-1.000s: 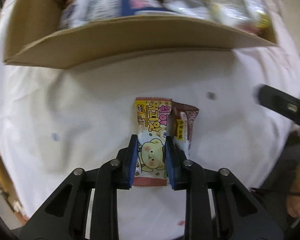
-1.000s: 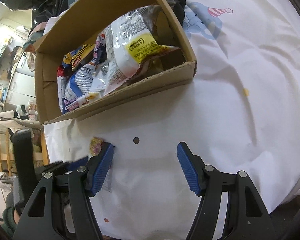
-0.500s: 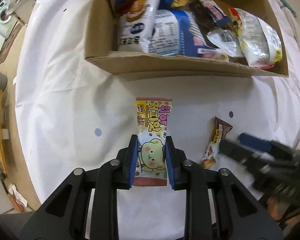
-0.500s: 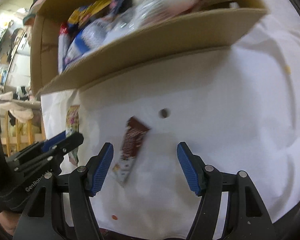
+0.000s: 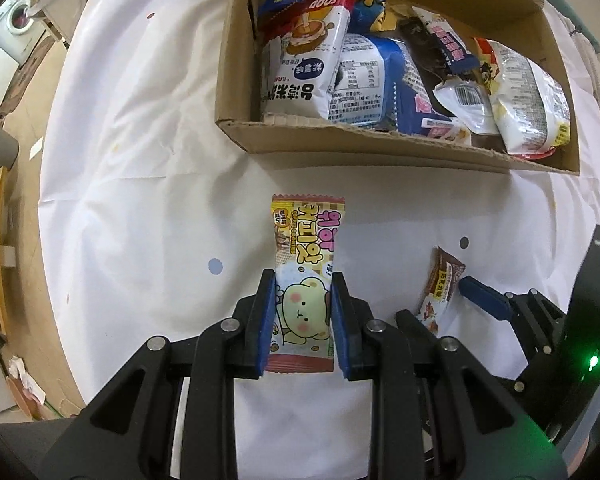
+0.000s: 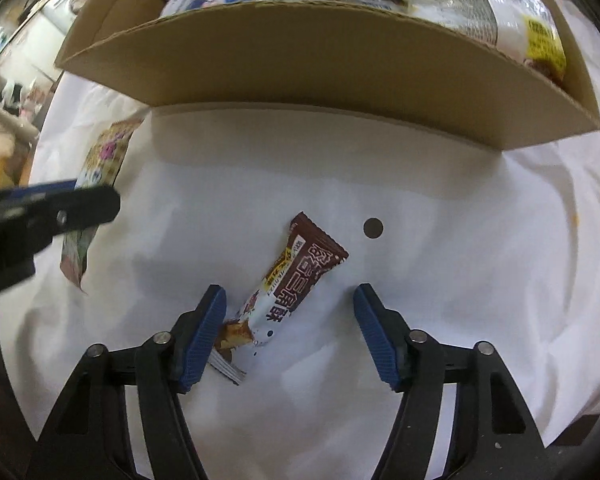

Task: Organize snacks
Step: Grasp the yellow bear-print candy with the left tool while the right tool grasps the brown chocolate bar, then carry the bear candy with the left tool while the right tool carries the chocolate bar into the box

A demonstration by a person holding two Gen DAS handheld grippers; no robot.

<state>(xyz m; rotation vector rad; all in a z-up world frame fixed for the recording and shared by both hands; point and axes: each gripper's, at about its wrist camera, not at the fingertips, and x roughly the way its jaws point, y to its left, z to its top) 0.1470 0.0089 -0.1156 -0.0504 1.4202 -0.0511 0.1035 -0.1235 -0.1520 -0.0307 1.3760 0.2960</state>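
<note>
My left gripper (image 5: 302,292) is shut on a yellow snack packet with a bear picture (image 5: 306,264) and holds it above the white cloth, short of the cardboard box (image 5: 340,146). The packet also shows at the left of the right wrist view (image 6: 104,152). A brown chocolate bar wrapper (image 6: 288,284) lies on the cloth between the open jaws of my right gripper (image 6: 290,308); its lower end is next to the left fingertip (image 6: 210,312). The bar also shows in the left wrist view (image 5: 440,292), with the right gripper (image 5: 452,304) around it.
The cardboard box (image 6: 320,64) holds several snack bags, such as a blue and white one (image 5: 364,80) and a white noodle pack (image 5: 528,108). The white cloth (image 5: 140,160) covers the table, with its edge at the left. A washing machine (image 5: 16,28) stands beyond.
My left gripper has lifted the bear packet up and back, so the box now shows from above. My right gripper has moved down over the brown bar, jaws still open.
</note>
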